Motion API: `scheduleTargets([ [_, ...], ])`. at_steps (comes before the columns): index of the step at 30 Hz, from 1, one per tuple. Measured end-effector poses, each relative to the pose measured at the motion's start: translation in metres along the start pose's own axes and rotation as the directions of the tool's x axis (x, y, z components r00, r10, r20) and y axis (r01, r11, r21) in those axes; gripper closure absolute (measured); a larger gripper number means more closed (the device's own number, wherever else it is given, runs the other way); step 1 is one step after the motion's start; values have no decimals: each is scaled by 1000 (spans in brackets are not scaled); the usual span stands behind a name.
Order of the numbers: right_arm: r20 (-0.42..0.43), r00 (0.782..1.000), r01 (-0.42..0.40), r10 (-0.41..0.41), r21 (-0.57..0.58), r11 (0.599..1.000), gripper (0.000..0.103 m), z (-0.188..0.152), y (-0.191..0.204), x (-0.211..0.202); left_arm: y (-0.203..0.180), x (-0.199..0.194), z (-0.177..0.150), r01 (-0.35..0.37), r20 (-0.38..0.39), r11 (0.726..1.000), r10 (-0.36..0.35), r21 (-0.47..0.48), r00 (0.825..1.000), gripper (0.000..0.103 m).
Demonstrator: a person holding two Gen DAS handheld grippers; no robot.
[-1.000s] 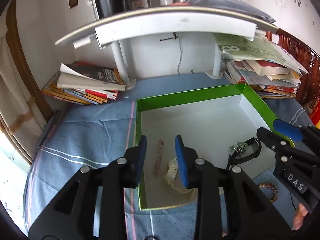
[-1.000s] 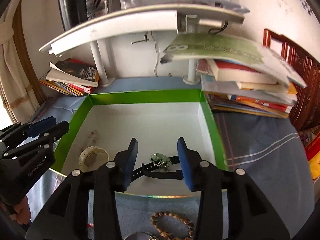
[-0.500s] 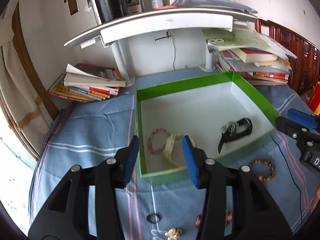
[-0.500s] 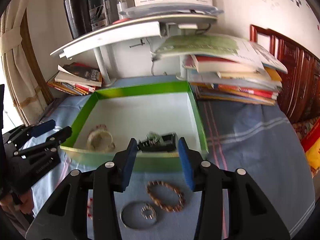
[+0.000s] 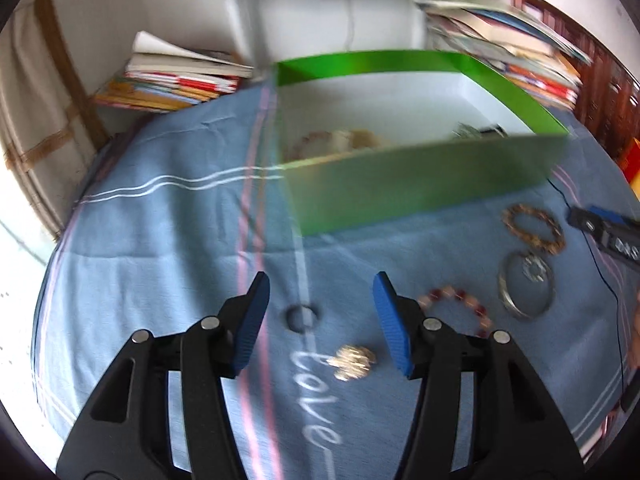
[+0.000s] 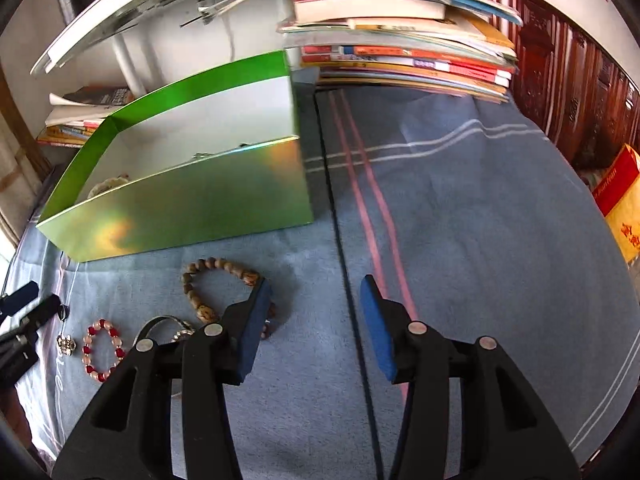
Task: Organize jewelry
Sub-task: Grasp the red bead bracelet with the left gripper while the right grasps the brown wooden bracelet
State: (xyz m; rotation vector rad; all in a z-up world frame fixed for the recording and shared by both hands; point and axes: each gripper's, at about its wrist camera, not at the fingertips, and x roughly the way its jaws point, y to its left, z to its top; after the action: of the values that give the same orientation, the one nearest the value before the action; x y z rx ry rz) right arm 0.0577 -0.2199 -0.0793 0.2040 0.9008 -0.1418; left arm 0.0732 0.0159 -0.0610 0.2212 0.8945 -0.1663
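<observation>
A green box [image 5: 420, 188] with a white inside holds a pale bracelet, a pink bead bracelet and a black watch. On the blue cloth before it lie a dark ring [image 5: 301, 315], a gold brooch [image 5: 352, 362], a red-and-pink bead bracelet [image 5: 456, 306], a silver bangle [image 5: 526, 288] and a brown bead bracelet [image 5: 534, 229]. My left gripper [image 5: 320, 320] is open and empty, low over the ring and brooch. My right gripper [image 6: 314, 326] is open and empty, just right of the brown bead bracelet [image 6: 224, 280]. The box [image 6: 188, 204] stands to its far left.
Stacks of books [image 6: 400, 52] lie behind the box on the right and others [image 5: 176, 80] on the left. A white shelf [image 6: 120, 12] on posts stands over the back. A thin black cable [image 6: 348, 288] runs across the cloth. Dark wooden furniture [image 6: 580, 92] is at the far right.
Both grippers have pulled back from above the box and dropped low over the cloth in front of it. Both have opened wider. The watch stays in the box.
</observation>
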Motion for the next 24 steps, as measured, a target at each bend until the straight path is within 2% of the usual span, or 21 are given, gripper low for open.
scheduleTargets([
  [4, -3, 1000, 13, -13, -60, 998, 56, 0, 14, 4, -20, 3, -9, 52, -32, 998, -51, 47, 998, 49],
  [7, -28, 999, 17, -20, -106, 994, 57, -2, 23, 14, -30, 7, -15, 67, -49, 995, -63, 72, 997, 49],
  [11, -30, 999, 13, -18, -144, 990, 80, -8, 30, 16, -36, 15, -21, 77, -69, 993, -71, 85, 995, 49],
  [13, -33, 999, 10, -15, -148, 989, 88, -11, 30, 13, -38, 17, -22, 80, -75, 993, -74, 85, 994, 50],
  [15, -32, 999, 17, -22, -145, 989, 90, -15, 27, 10, -37, 18, -22, 98, -73, 992, -93, 79, 993, 58],
  [17, -35, 999, 23, -28, -137, 990, 90, -20, 22, 5, -34, 19, -21, 110, -76, 992, -105, 65, 992, 74],
  [19, -41, 998, 33, -38, -127, 991, 90, -25, 16, -1, -27, 20, -19, 107, -84, 994, -104, 36, 991, 79],
  [22, -45, 998, 45, -51, -124, 991, 90, -36, 9, -12, -16, 20, -20, 71, -92, 997, -70, 8, 993, 79],
  [24, -39, 998, 34, -39, -114, 993, 88, -40, 6, -20, -14, 20, -20, 71, -98, 997, -70, 0, 993, 79],
])
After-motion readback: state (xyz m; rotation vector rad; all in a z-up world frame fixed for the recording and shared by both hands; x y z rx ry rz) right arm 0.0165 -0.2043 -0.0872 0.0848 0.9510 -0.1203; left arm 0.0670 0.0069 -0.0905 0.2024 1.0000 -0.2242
